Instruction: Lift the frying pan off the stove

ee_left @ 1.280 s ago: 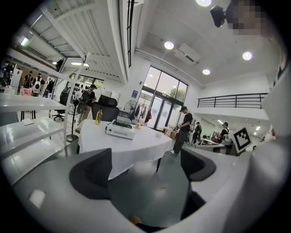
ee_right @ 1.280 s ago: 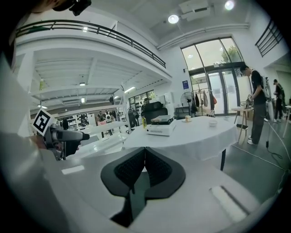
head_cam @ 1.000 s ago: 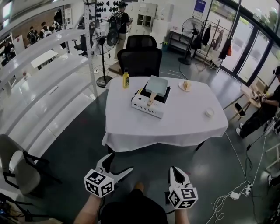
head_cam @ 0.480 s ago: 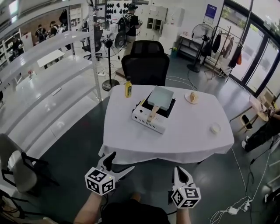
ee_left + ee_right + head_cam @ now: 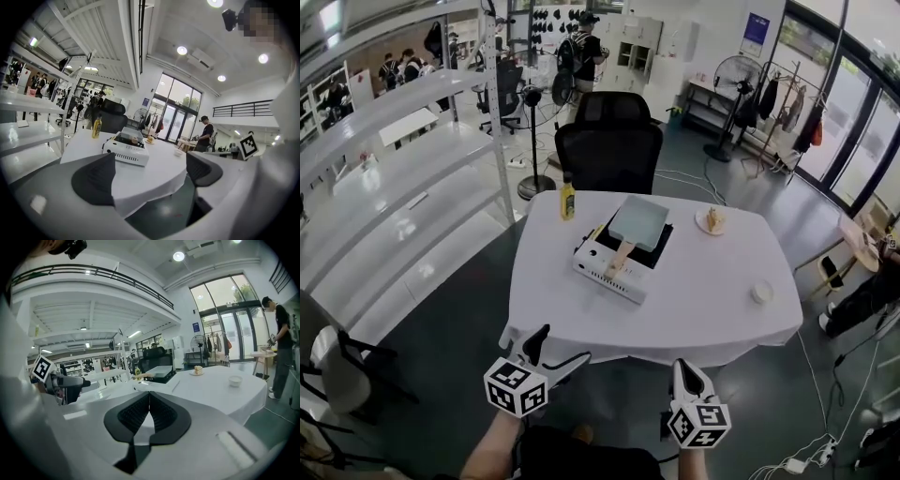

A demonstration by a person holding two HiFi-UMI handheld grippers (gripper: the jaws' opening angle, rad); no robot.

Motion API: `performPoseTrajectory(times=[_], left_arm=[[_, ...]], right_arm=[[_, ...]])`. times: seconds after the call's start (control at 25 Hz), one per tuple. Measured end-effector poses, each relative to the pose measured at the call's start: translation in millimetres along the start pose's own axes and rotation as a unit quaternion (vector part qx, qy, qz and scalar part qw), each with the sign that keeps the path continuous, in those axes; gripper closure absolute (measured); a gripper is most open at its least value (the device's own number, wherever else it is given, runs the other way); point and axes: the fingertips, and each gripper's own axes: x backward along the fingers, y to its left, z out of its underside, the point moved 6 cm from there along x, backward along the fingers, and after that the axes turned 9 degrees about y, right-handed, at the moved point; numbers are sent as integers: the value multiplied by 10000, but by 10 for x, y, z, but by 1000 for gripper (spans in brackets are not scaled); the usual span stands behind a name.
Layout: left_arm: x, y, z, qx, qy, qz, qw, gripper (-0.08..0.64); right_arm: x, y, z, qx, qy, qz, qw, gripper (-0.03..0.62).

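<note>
Two grippers are held short of the table's near edge: left gripper spread wide and empty, right gripper pressed together; the frying pan is seated on the stove toward the far-left corner; it is judged rigid and pan-heavy, best taken by its wooden handle

The left gripper hangs on the near side of the table, off its left corner, jaws spread wide and empty, while the right gripper, level with it, has its jaws pressed together.
</note>
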Motion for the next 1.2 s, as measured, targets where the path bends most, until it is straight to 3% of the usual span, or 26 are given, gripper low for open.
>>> performPoseTrajectory(times=[0.36,0.6,0.88,1.2], left_arm=[[-15,-63,211,258,312,-79,9991,55],[-101,-82,247,238,459,-37,9987,55],[-270,-47,111,241,474,47,9986,55],[-646,130,-175,282,387,113,9988,55]], right_arm=[[-19,-10,156,-108,223,-141,9996,586],[-67,-36,253,-248,315,-146,9991,586],[-164,-98,190,-292,409,-136,9986,586],[-545,-312,-166,-251,298,-81,9992,586]])
